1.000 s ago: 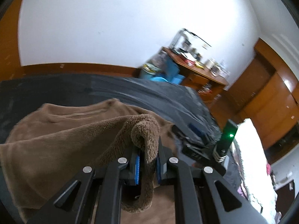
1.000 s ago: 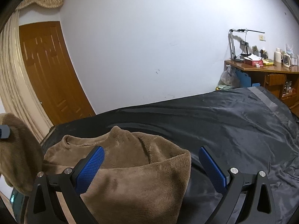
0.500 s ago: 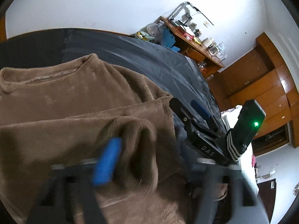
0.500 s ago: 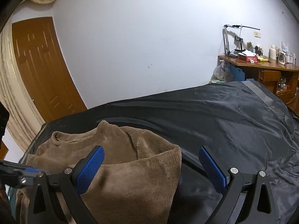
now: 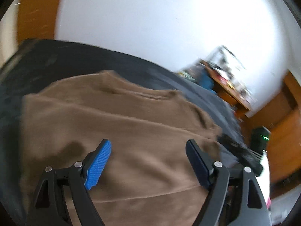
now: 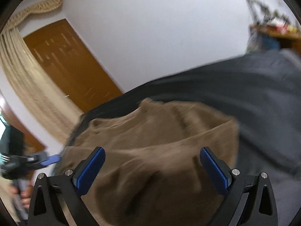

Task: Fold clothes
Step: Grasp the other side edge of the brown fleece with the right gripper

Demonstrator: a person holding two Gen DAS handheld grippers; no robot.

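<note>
A brown fleece garment (image 5: 131, 124) lies folded over itself on the dark bedspread (image 5: 79, 62). My left gripper (image 5: 148, 148) hovers over its near part, jaws wide apart with nothing pinched between the blue pads. In the right wrist view the same brown garment (image 6: 160, 141) sits below my right gripper (image 6: 152, 158), which is open above the cloth and grips nothing. The left gripper (image 6: 47, 159) shows at the left edge of that view, beside the garment's edge. The right gripper (image 5: 239, 150) appears as a dark shape at the garment's right side in the left wrist view.
The dark bedspread (image 6: 244, 86) stretches away to the right. A wooden desk (image 5: 227, 86) with clutter stands by the white wall. A wooden door (image 6: 65, 64) and a beige curtain (image 6: 28, 79) are at the left. A hand (image 6: 22, 192) holds the left gripper's handle.
My left gripper let go of the brown sleeve end it was pinching, opened wide and swung down and across the garment. The right gripper tilted and stayed open over the cloth.
</note>
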